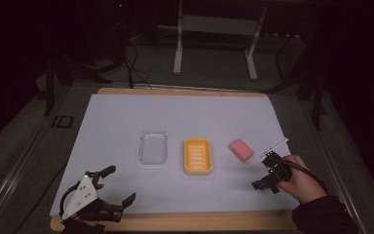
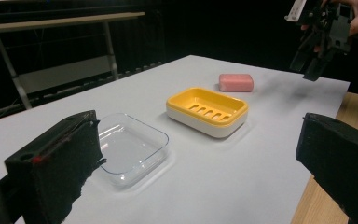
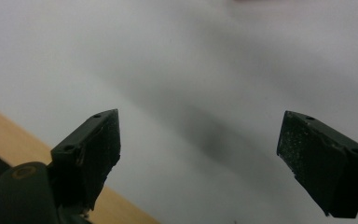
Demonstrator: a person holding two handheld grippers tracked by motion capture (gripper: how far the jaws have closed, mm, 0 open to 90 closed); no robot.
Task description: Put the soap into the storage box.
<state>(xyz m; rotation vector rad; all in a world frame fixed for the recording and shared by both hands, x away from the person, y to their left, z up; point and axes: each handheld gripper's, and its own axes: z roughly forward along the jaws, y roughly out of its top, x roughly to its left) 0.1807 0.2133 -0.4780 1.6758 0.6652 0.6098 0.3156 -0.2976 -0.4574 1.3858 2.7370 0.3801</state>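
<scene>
Soap (image 1: pixel 241 149) lies on the white sheet (image 1: pixel 126 117), right of the yellow dish (image 1: pixel 198 156), apart from both grippers. Right gripper (image 1: pixel 264 171), just beside it, has jaws spread, nothing between. Left gripper (image 1: pixel 118 184) jaws are likewise spread and empty.

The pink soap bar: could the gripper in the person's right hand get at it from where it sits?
Probably yes. The right gripper is open and empty, and only bare white sheet lies between it and the pink soap bar.

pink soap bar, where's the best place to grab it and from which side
Grip the pink soap bar across its two long sides, coming straight down from above with the right gripper, which is nearest and open. It lies flat on the white sheet, apart from the yellow soap dish, so its sides are free.
</scene>
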